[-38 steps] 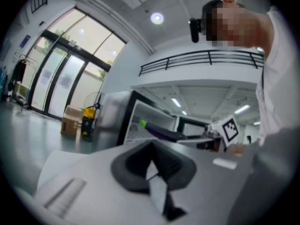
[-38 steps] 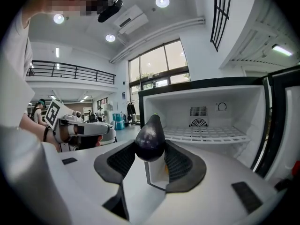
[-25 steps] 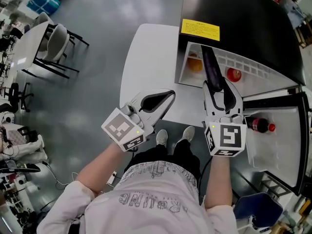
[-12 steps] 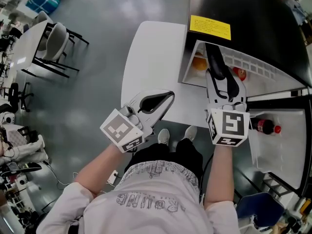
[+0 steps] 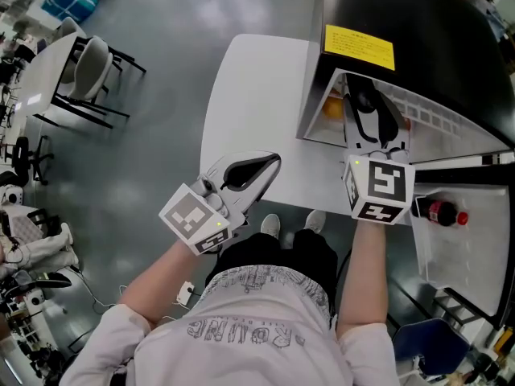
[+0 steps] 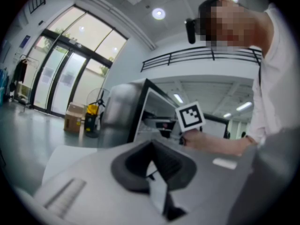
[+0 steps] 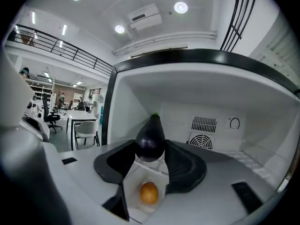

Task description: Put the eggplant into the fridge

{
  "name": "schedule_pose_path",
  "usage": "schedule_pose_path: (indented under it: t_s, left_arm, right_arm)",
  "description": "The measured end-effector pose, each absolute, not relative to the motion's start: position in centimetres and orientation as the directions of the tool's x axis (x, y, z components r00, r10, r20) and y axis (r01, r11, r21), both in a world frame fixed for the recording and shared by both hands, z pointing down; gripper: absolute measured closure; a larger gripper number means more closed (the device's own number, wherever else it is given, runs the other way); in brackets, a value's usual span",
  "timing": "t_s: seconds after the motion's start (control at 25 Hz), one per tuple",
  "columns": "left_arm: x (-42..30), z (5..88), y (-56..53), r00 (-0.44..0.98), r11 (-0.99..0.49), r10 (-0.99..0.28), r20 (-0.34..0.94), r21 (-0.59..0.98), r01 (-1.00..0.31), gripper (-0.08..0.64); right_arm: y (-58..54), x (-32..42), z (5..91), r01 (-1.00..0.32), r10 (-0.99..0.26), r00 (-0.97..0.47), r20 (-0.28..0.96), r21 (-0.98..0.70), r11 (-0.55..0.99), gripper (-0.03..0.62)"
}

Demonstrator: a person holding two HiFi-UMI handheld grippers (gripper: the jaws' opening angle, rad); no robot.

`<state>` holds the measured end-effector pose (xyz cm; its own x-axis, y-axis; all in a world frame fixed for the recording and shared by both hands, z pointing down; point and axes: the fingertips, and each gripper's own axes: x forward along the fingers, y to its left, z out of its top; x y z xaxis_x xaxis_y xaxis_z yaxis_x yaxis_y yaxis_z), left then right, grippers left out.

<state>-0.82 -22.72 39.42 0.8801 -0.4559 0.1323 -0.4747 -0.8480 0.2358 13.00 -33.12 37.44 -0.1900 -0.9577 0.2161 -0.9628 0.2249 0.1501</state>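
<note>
Right tool (image 5: 370, 107) advanced into fridge (image 5: 418, 39), gripping eggplant (image 7: 150, 138)

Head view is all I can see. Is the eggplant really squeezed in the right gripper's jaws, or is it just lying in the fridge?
Observer: Squeezed. The right gripper view shows the right gripper clamped on the eggplant, stem end pointing into the fridge.
Operator: What's at the back?
Observer: A round fan grille on the back wall, beyond the eggplant.
Operator: And the other one?
Observer: The left gripper is shut, nothing in it.
</note>
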Motion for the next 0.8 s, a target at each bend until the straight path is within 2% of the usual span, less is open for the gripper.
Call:
schedule_pose_path:
  t_s: [0.8]
  left_arm:
    - [-1.5,40.4,-23.2,0.882,-0.849,-0.457,0.116,0.238,-0.472,0.554]
  right_arm:
    - [-36.2,12.9,38.4,-0.958,-0.956,-0.117,0.267,0.224,0.18,0.396]
